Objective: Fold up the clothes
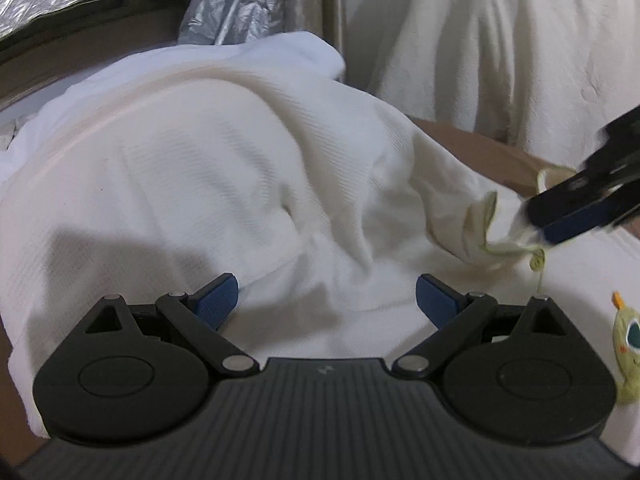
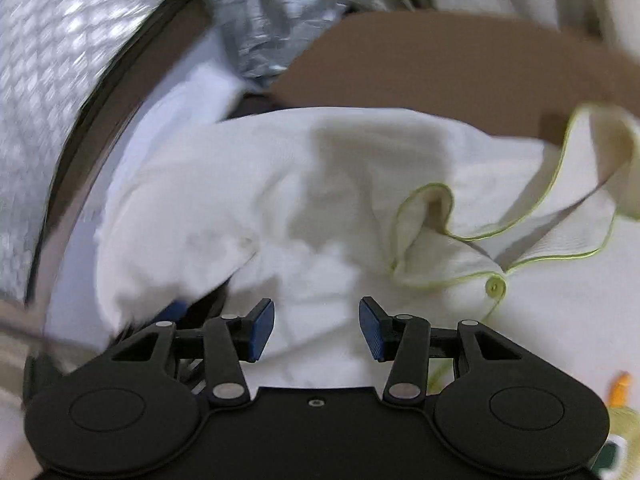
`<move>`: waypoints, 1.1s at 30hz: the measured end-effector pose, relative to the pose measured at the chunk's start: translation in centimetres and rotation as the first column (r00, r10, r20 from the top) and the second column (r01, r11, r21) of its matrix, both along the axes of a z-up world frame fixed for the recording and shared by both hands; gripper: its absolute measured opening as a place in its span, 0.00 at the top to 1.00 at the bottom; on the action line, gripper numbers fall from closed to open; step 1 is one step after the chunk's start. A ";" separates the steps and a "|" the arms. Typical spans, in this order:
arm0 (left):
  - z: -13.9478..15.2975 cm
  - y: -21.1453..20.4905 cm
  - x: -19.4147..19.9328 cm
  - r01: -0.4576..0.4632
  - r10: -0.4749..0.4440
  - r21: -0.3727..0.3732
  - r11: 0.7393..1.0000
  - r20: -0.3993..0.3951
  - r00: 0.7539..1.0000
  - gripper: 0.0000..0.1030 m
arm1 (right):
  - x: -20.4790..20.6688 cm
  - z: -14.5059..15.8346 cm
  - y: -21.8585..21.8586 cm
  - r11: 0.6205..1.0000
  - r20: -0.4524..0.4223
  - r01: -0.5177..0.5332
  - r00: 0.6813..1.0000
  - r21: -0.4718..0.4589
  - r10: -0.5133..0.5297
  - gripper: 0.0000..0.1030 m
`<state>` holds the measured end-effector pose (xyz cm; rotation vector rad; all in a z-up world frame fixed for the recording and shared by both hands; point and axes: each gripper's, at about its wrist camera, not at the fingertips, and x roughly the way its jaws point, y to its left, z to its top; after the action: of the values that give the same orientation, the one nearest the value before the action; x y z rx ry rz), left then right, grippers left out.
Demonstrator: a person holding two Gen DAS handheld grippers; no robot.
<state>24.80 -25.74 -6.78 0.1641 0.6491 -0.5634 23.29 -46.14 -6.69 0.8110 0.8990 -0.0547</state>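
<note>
The cream shirt (image 1: 248,184) lay bunched – both the left gripper (image 1: 327,300) and right gripper (image 2: 317,330) were held apart, empty; the green-piped collar (image 2: 460,216) likely needed flattening next.

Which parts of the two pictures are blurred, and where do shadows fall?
Left wrist view: the right gripper at the right edge is smeared, while the white garment is fairly sharp, with a dark shadow at its lower left. Right wrist view: the silver quilted material is streaked; the green-trimmed collar stays clearer.
</note>
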 end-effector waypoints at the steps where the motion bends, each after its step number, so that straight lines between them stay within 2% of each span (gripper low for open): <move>1: -0.1 0.1 0.2 -0.007 0.007 -0.010 1.000 0.003 1.000 0.06 | 0.5 -1.2 -0.8 0.999 -0.004 0.032 0.999 0.035 -0.032 0.49; 4: -0.5 0.4 0.8 -0.030 0.031 -0.029 0.999 0.025 0.999 0.06 | 1.7 -4.1 -3.5 0.982 0.008 0.136 0.990 0.128 -0.138 0.49; 8: -0.9 0.5 1.4 -0.048 0.052 -0.040 0.998 0.095 0.994 0.06 | 2.1 -6.4 -6.2 0.955 0.063 0.210 0.972 0.212 -0.227 0.46; 11: -1.1 0.6 1.6 -0.053 0.061 -0.077 0.996 0.103 0.993 0.06 | 3.4 -7.6 -6.4 0.954 0.054 0.208 0.973 0.216 -0.224 0.36; 14: -1.3 0.6 1.6 -0.055 0.066 -0.096 0.994 0.121 0.991 0.06 | 4.7 -8.9 -6.6 0.955 0.043 0.204 0.975 0.217 -0.218 0.33; 15: -1.4 0.6 1.5 -0.053 0.065 -0.099 0.994 0.128 0.990 0.06 | 5.1 -9.3 -6.7 0.955 0.039 0.203 0.976 0.218 -0.216 0.35; 16: -1.4 0.5 1.5 -0.051 0.064 -0.101 0.994 0.135 0.989 0.06 | 5.6 -9.7 -6.7 0.955 0.035 0.202 0.976 0.219 -0.214 0.57; 17: -1.5 0.5 1.5 -0.048 0.063 -0.103 0.994 0.142 0.988 0.06 | 6.0 -10.1 -6.8 0.955 0.032 0.200 0.977 0.219 -0.212 0.89; 18: -1.6 0.5 1.5 -0.045 0.061 -0.107 0.993 0.150 0.987 0.06 | 6.0 -9.2 -6.8 0.971 0.085 0.195 0.974 0.141 -0.208 0.89; 20: -1.7 0.4 1.5 -0.043 0.061 -0.110 0.993 0.170 0.984 0.06 | 5.1 -6.5 -7.5 0.976 0.264 0.214 0.940 0.039 -0.217 0.89; 23: -1.7 -0.1 1.6 -0.036 0.057 -0.104 0.994 0.210 0.976 0.06 | 4.4 -3.2 -10.1 0.970 0.414 0.234 0.890 -0.060 -0.189 0.90; 25: -1.7 -0.6 1.6 -0.034 0.054 -0.089 0.995 0.235 0.971 0.06 | 5.2 -3.4 -10.3 0.974 0.390 0.193 0.911 -0.120 -0.132 0.90; 29: 1.2 -0.8 1.5 -0.071 0.073 -0.018 0.997 0.345 0.936 0.06 | 7.1 -4.0 -10.7 0.967 0.318 0.096 0.948 -0.234 -0.017 0.90; 32: 3.5 -1.0 1.5 -0.105 0.081 0.033 0.994 0.427 0.901 0.06 | 7.7 -5.8 -10.9 0.978 0.273 0.093 0.961 -0.188 -0.039 0.91; 33: 4.6 -0.8 1.7 -0.137 0.085 0.083 0.987 0.456 0.886 0.06 | 7.9 -6.1 -10.9 0.978 0.259 0.091 0.965 -0.189 -0.040 0.91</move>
<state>26.54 -26.56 -2.19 0.3513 0.2325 -0.3571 31.18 -57.04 -12.78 0.6434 0.6129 -0.0954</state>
